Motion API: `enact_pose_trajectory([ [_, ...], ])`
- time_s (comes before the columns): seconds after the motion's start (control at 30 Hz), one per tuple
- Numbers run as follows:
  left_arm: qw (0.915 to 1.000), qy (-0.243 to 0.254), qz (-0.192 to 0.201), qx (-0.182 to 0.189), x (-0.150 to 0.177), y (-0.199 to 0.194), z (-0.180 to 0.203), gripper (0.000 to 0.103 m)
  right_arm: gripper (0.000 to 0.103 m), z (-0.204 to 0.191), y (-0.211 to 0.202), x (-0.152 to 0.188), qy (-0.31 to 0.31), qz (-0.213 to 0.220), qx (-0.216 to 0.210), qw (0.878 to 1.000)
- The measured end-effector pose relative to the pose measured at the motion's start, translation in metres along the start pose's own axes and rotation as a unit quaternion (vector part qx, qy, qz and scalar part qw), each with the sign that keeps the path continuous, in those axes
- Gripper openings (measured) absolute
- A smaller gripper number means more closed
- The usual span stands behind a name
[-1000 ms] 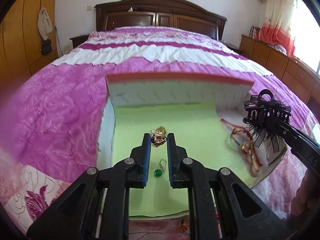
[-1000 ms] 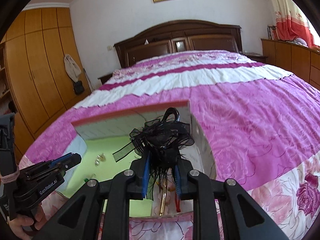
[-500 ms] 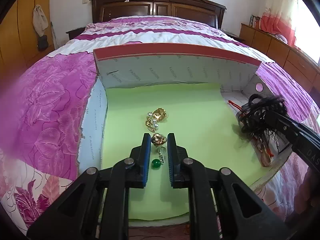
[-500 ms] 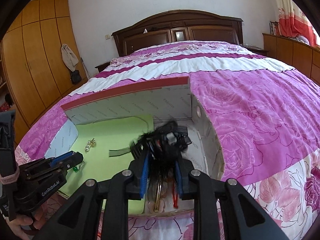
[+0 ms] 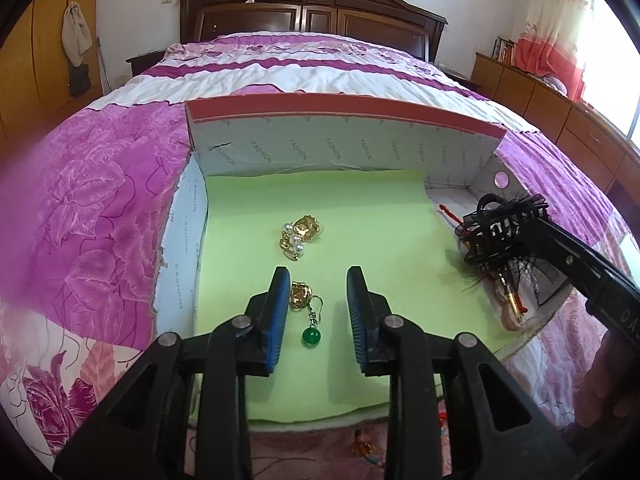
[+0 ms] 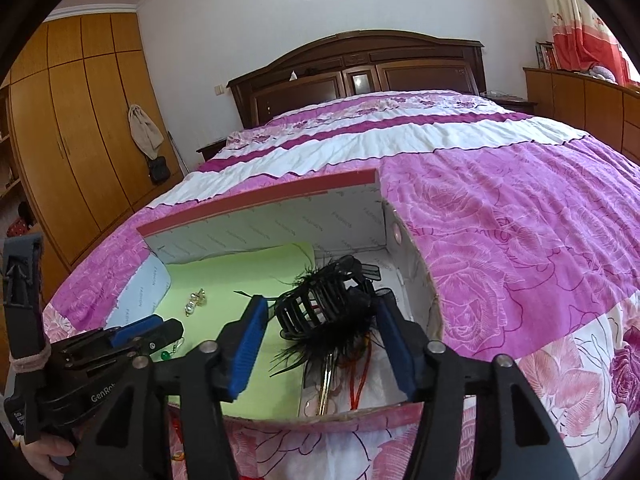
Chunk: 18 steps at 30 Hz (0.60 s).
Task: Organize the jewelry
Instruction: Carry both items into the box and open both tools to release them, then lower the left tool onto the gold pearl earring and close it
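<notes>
Left gripper (image 5: 319,300): blue-padded jaws spread apart, gripping nothing, tips lowered over the green liner (image 5: 380,240) of the box (image 5: 344,148).

Green-bead earring (image 5: 306,312): lies on the liner between the left jaws, gold top close to the left pad, the hook and green bead trailing back toward the gripper body. Clear of the right pad.

Pearl earring (image 5: 298,236): gold with white pearls, on the liner just ahead of the left fingertips, apart from the bead earring.

Right gripper (image 6: 318,312): jaws spread wide, not clamped on anything.

Hair clip (image 6: 320,304): black claw clip with feather and ribbon trim, lying between the right jaws near their tips, in the right-hand part of the box beyond the liner's edge. Whether either pad touches its trim cannot be told.

Other box contents: a gold pin (image 6: 326,380) and red cord (image 6: 360,376) beneath and behind the clip, between the right jaws and toward the near wall.

Box: white printed inner walls, red rim, resting on the pink bedspread (image 6: 520,240); both grippers reach in over its near edge.
</notes>
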<state>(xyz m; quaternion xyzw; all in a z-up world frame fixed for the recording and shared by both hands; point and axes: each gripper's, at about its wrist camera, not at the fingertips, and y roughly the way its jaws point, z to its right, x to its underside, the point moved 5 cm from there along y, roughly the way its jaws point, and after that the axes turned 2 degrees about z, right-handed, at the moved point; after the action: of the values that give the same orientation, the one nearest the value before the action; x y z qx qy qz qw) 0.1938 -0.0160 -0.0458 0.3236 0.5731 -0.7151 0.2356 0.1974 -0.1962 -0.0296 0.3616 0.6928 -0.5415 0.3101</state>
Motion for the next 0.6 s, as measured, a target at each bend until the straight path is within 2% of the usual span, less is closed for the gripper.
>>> enact_pose_trajectory([
  [0.27, 0.9999, -0.007, 0.011, 0.004, -0.007, -0.021, 0.002, 0.021, 0.066, 0.000, -0.023, -0.002, 0.010, 0.006, -0.007, 1.000],
  [0.6, 0.9995, -0.005, 0.029, 0.012, -0.007, -0.062, 0.007, 0.022, 0.068, -0.008, -0.067, -0.009, 0.014, 0.030, -0.025, 0.999],
])
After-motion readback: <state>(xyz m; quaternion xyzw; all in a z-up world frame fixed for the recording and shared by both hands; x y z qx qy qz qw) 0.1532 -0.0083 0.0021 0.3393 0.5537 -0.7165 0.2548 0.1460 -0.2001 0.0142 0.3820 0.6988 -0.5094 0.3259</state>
